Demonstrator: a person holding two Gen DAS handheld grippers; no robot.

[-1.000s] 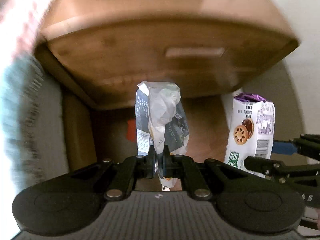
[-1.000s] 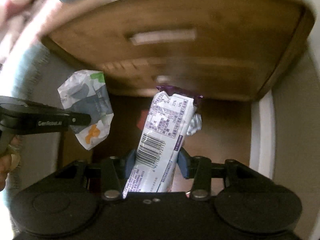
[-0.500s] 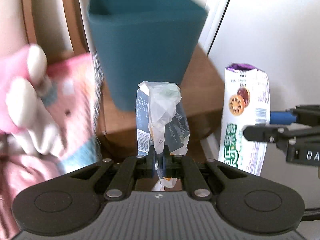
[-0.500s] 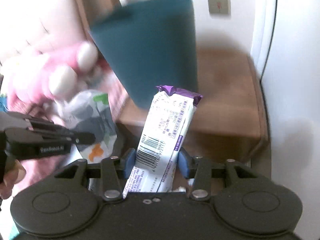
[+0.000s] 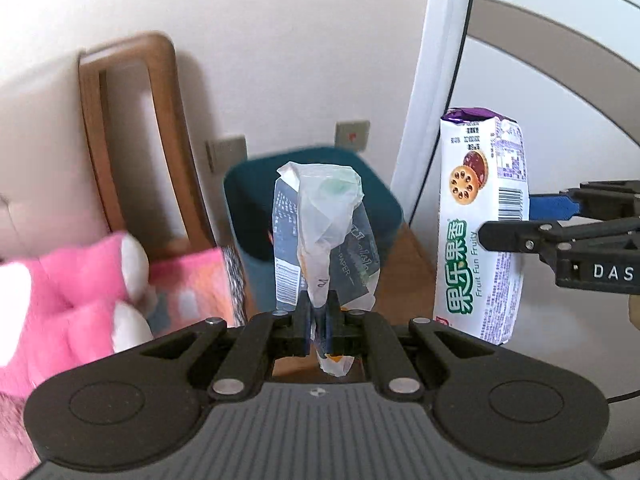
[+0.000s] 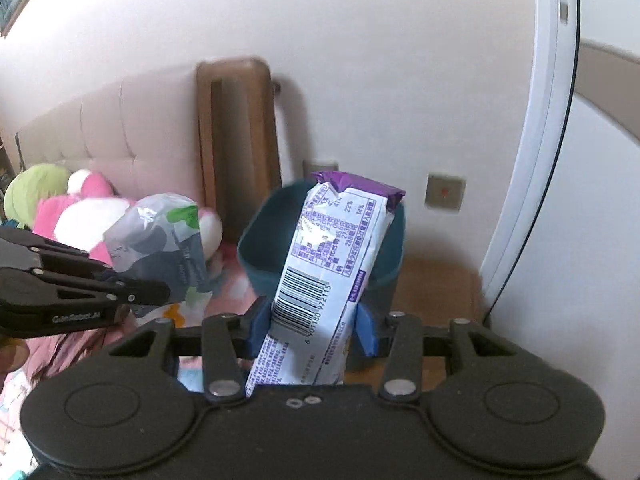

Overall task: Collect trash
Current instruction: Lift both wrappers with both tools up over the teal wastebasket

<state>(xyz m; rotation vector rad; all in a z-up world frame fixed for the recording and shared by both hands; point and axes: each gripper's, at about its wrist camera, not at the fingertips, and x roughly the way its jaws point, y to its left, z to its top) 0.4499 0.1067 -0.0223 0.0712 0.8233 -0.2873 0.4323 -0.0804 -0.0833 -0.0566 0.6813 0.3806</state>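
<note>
A dark teal bin (image 6: 384,280) stands open on the wooden nightstand (image 6: 436,284) against the far wall, its inside mostly hidden. Nearer, the right gripper (image 6: 312,328) clamps an upright biscuit packet (image 6: 328,264). To its left, the left gripper (image 5: 318,320) pinches a crumpled wrapper (image 5: 320,232).

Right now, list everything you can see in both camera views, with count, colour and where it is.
crumpled wrapper: one, grey and white, pinched in the left gripper
biscuit packet: one, white with purple end, clamped in the right gripper
bin: one, dark teal, on the nightstand behind both wrappers
nightstand: one, brown wood, by the wall
plush toy: one, pink and white, on the bed
headboard: one, beige, tufted, behind the plush toy
wall plates: two, grey, above the bin
left gripper: black, jaws shut
right gripper: black, blue pads
</note>
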